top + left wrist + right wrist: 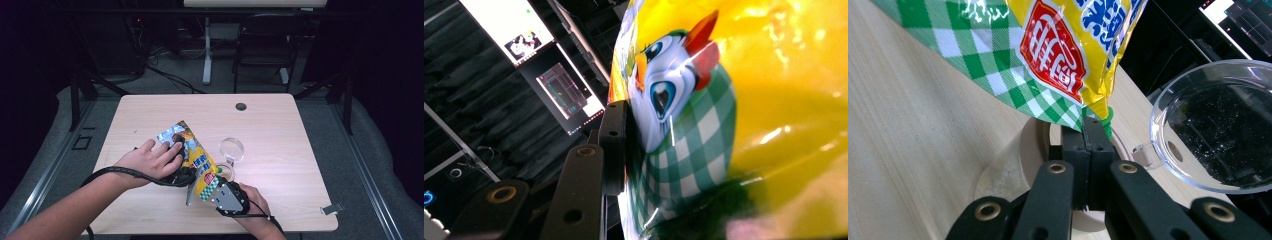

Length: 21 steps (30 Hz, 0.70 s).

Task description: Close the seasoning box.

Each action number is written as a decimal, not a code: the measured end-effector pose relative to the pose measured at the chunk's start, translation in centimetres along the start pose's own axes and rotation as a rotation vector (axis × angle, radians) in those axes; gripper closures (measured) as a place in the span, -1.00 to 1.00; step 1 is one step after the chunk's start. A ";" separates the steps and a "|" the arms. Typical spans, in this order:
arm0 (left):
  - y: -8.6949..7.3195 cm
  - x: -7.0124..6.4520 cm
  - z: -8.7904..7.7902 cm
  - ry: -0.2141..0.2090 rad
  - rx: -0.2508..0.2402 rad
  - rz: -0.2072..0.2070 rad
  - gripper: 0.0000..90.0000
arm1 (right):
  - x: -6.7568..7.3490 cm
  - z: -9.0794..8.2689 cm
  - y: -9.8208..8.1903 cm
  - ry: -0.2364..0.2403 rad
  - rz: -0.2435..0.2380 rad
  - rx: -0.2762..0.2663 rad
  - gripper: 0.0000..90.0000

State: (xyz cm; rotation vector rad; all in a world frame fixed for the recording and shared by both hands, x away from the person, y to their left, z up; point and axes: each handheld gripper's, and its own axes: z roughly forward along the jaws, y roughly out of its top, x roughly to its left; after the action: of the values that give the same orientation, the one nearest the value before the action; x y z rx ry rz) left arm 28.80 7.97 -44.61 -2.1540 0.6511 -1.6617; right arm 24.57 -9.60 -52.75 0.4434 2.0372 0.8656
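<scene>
Left gripper point(624, 145): clamped on the glossy yellow snack bag point(734, 100), cartoon chicken print.
Right gripper point(1091, 135): closed on bag corner; red seal, white script.
High view: clear plastic cup point(231, 149) on desk point(280, 125).

- The snack bag point(734, 100) is right up against the lens: shiny yellow, cartoon bird face, green-white checks.
- One black jaw presses its side at about 8 o'clock.
- Lit screens point(566, 92) glow up around 10 o'clock.
</scene>
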 end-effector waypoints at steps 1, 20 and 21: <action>0.0 0.0 0.0 0.004 -0.001 0.000 0.52 | 0.0 0.0 0.0 0.001 0.001 0.002 1.00; 0.0 0.6 -0.1 0.013 0.002 0.034 0.52 | -0.2 -0.2 0.1 0.005 0.017 -0.004 1.00; 0.0 0.6 -0.1 0.013 0.002 0.036 0.52 | -0.2 -0.2 0.1 0.005 0.017 -0.005 1.00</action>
State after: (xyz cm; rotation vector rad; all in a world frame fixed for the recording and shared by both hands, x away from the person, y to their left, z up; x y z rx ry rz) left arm 28.81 7.61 -44.10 -2.1197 0.6869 -1.6582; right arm 24.51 -9.73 -52.54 0.4570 2.0375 0.8829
